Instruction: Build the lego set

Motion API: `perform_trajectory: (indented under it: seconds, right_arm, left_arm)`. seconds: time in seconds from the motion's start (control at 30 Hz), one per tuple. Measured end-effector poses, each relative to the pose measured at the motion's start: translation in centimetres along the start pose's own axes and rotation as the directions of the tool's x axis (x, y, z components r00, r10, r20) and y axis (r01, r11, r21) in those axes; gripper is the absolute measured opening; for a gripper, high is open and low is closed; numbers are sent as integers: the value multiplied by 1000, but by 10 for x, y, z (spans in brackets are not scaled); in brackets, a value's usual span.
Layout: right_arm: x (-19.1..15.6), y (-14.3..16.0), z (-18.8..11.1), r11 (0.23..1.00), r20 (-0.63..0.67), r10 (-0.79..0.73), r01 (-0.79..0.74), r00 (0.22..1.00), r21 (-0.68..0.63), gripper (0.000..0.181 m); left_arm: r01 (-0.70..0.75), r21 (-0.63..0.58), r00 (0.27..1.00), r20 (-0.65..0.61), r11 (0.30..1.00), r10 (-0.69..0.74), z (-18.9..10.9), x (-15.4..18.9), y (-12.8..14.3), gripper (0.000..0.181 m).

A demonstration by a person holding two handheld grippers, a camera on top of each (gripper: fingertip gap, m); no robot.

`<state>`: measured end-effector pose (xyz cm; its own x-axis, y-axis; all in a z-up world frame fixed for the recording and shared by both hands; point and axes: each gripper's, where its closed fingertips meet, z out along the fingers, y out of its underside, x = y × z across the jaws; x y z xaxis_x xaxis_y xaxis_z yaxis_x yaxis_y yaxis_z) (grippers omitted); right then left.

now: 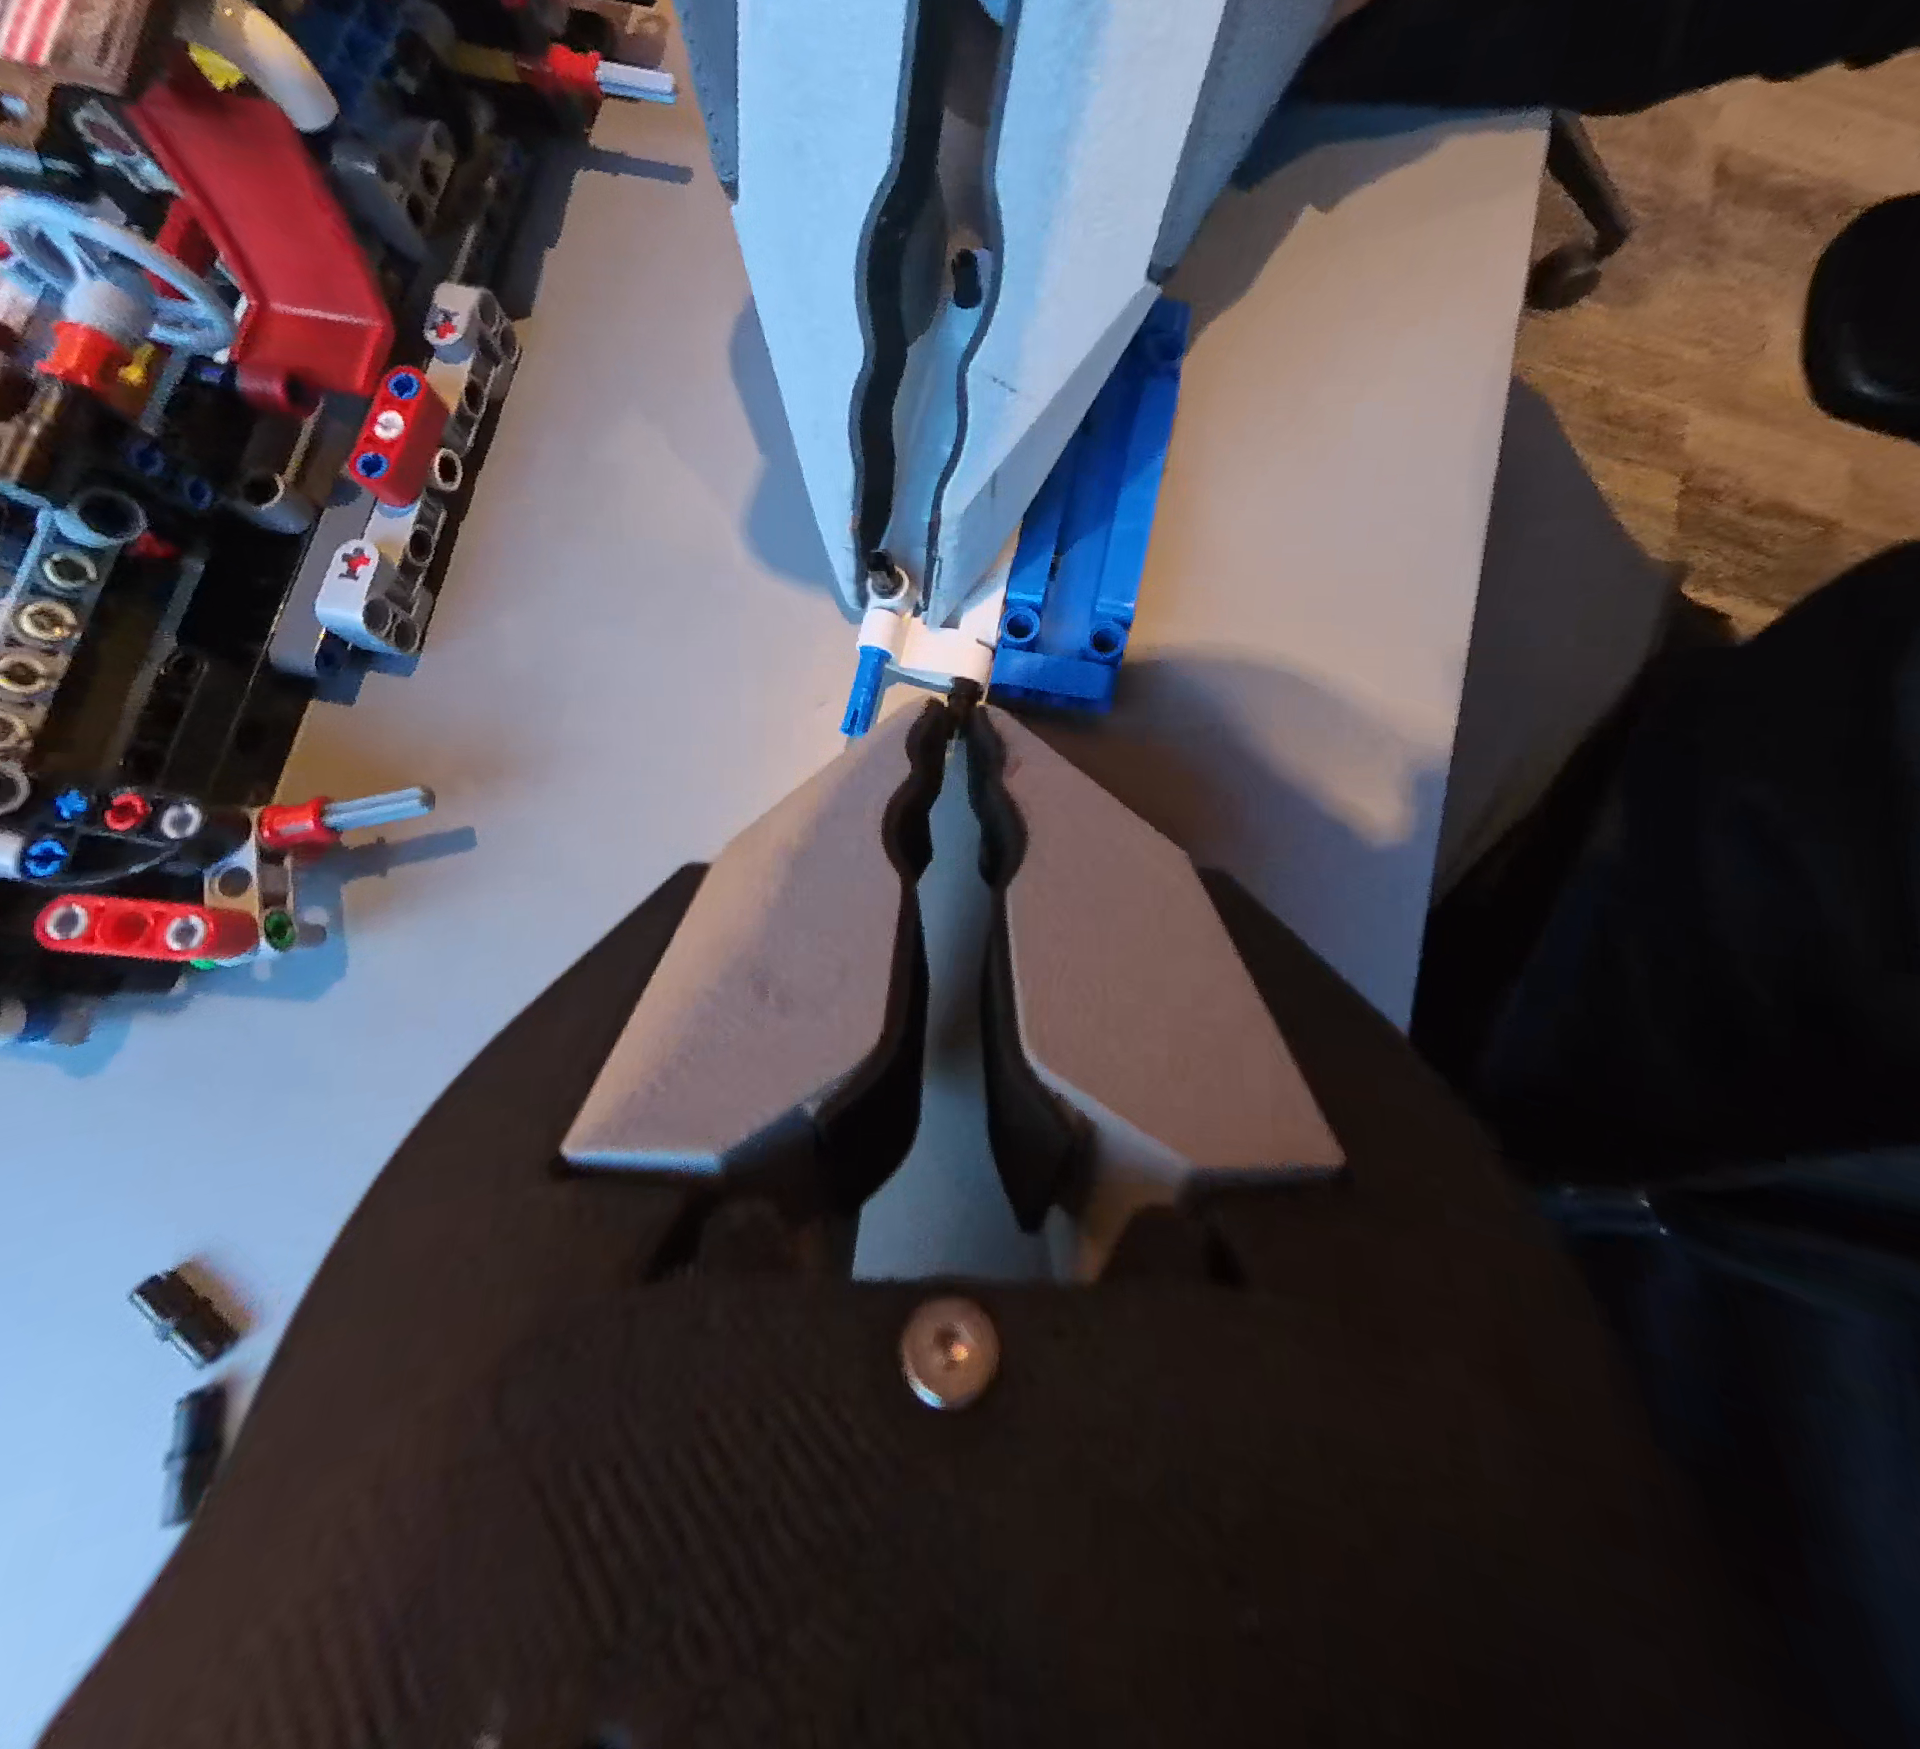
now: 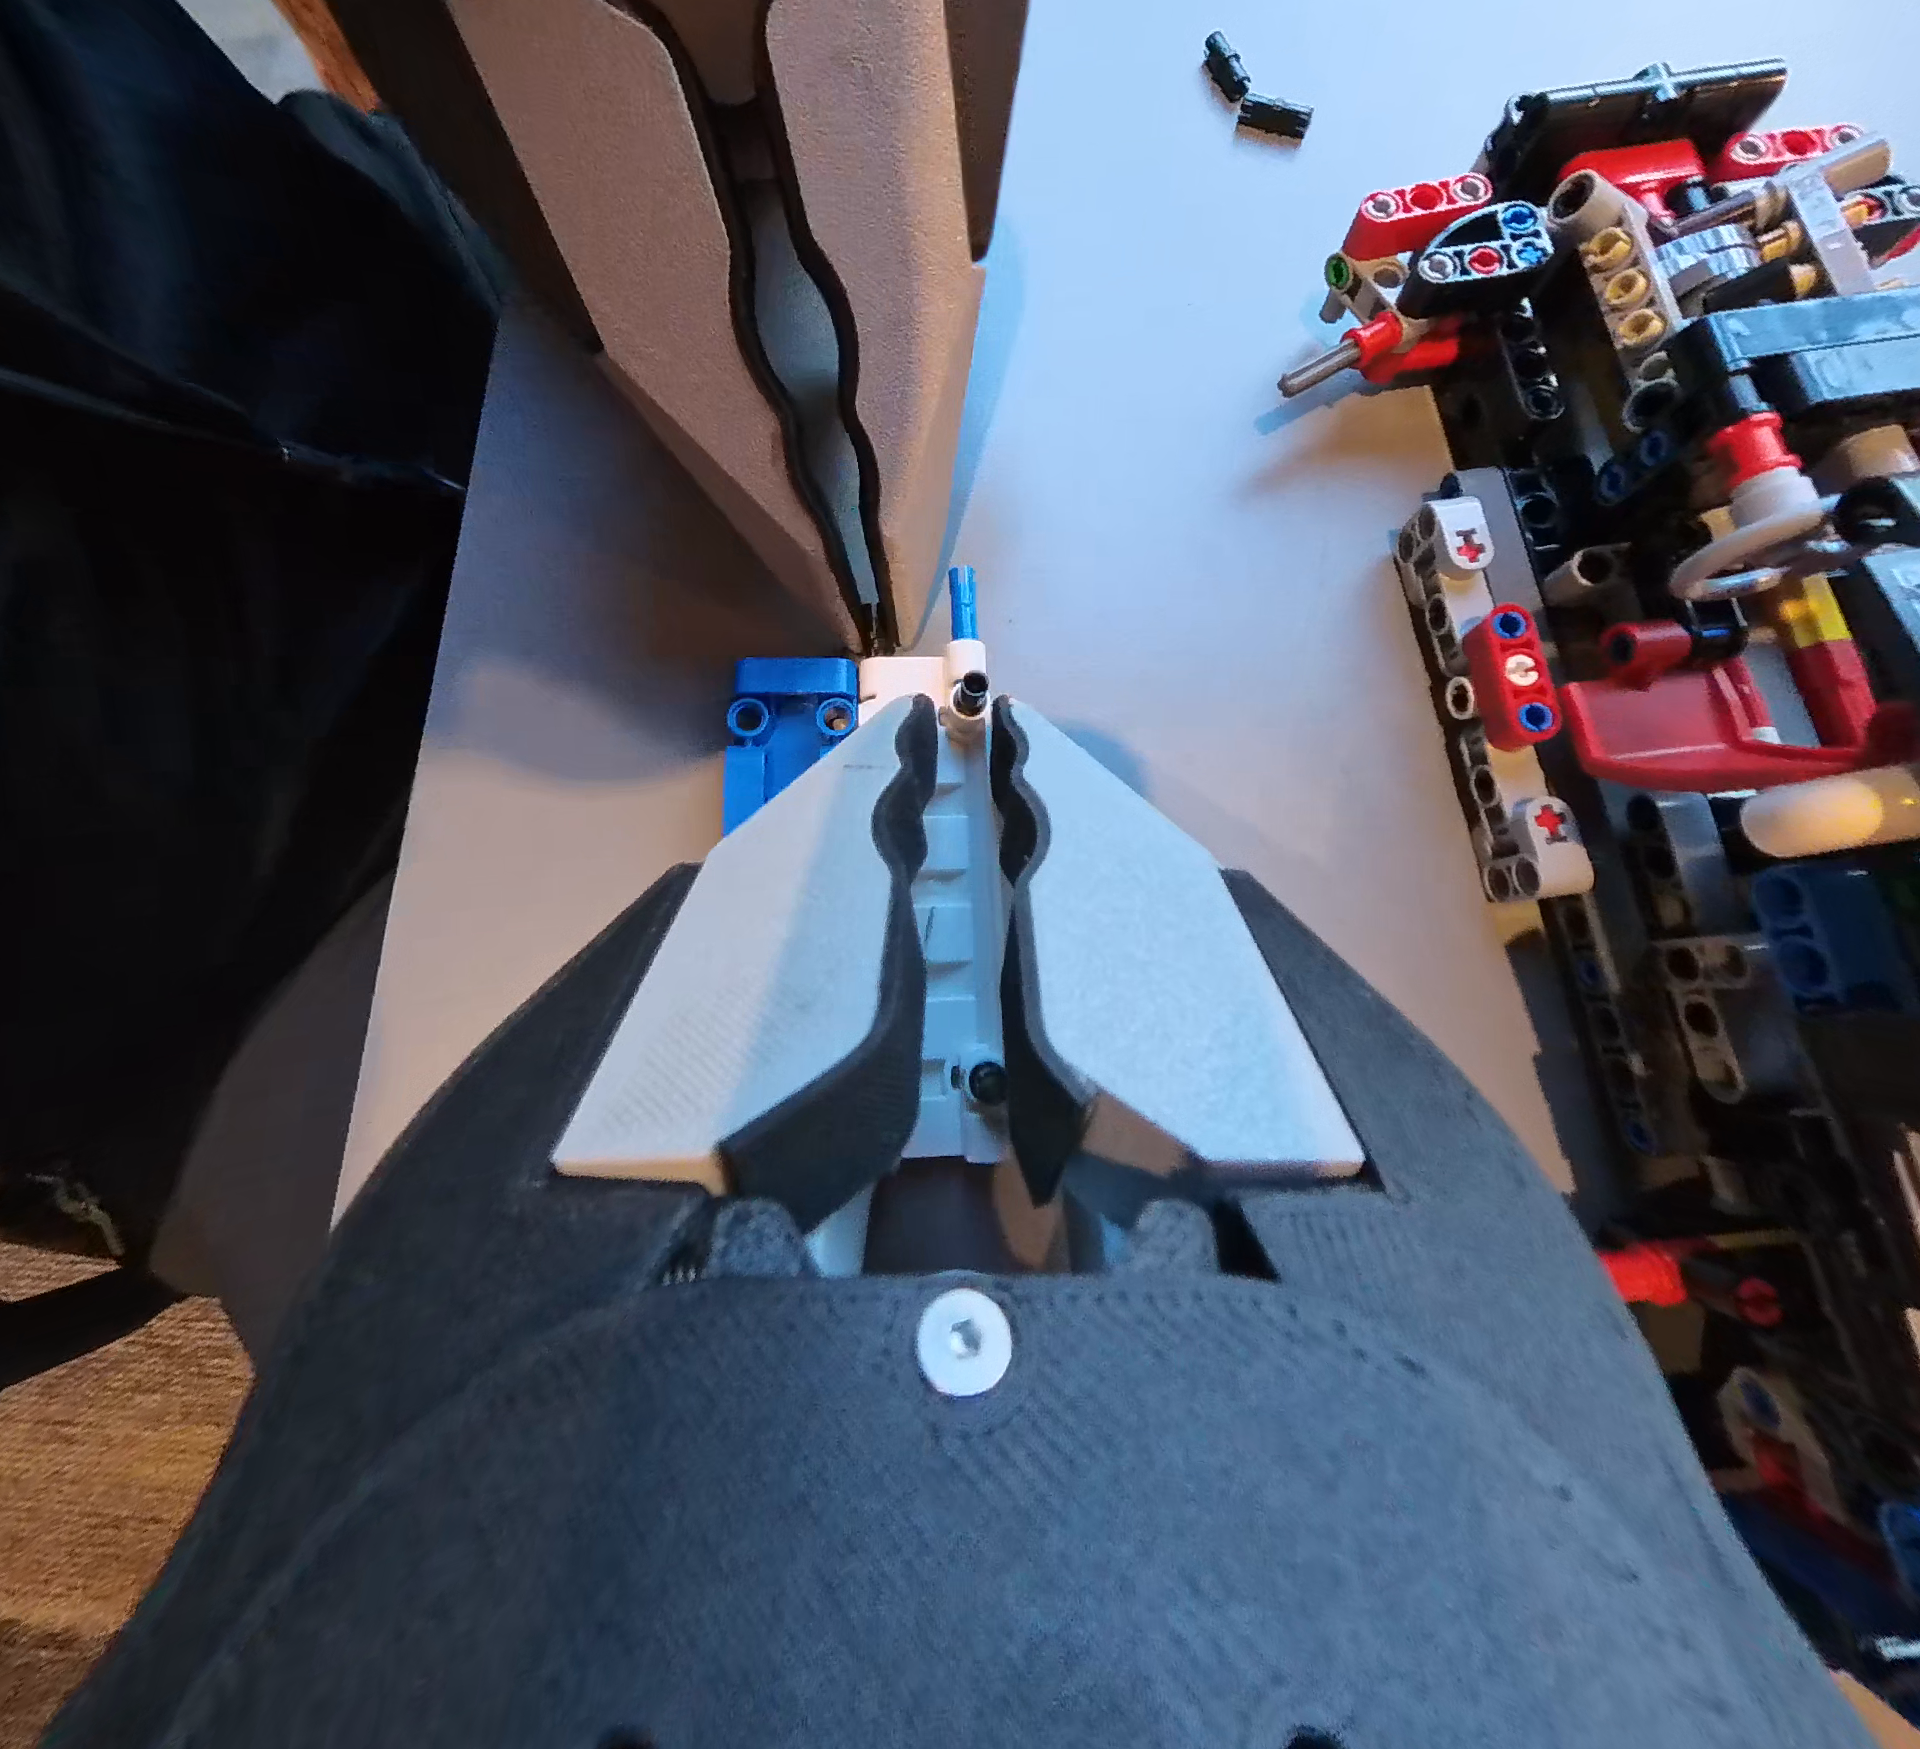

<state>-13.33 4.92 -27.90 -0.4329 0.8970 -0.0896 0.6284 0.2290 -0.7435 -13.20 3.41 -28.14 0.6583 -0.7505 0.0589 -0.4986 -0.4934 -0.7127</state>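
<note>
A small sub-assembly sits between my two grippers: a long white piece point(image 2: 956, 920), a blue panel point(image 2: 790, 712) beside it, a white connector point(image 1: 935, 645) and a blue pin point(image 1: 862, 702) sticking out. My right gripper point(image 2: 956, 712) is shut on the white piece along its length; it enters the left wrist view from the top point(image 1: 909, 587). My left gripper point(image 1: 951, 712) is shut on a small black pin point(image 1: 966, 689) at the connector's end; it enters the right wrist view from the top point(image 2: 873, 645). The blue panel point(image 1: 1101, 504) lies partly under the right fingers.
A large black, red and grey lego model point(image 1: 208, 452) point(image 2: 1714, 556) stands on the white table point(image 2: 1143, 452). Loose black pins point(image 2: 1257, 89) and small black pieces point(image 1: 192, 1304) lie about. The table edge and wood floor point(image 1: 1714, 400) are close beside the grippers. The grippers are tip to tip, or close to it.
</note>
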Motion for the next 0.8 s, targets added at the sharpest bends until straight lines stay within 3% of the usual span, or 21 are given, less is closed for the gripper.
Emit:
perform_trajectory:
  seconds: [0.1, 0.53, 0.8]
  right_arm:
    - [0, 0, 0, 1000, 7, 4, -4, 1000, 4, 8]
    - [-3, -1, 3, 1000, 6, -25, 25, 1000, 6, 8]
    - [-4, -1, 3, 1000, 10, -23, 23, 1000, 5, 8]
  left_arm:
    - [32, 4, 999, -31, 999, -32, -1, 0, 1, 2]
    - [-158, -57, 986, -64, 986, 154, -10, 0, 6, 0]
    - [-147, -53, 987, -77, 988, 143, -10, 0, 6, 0]
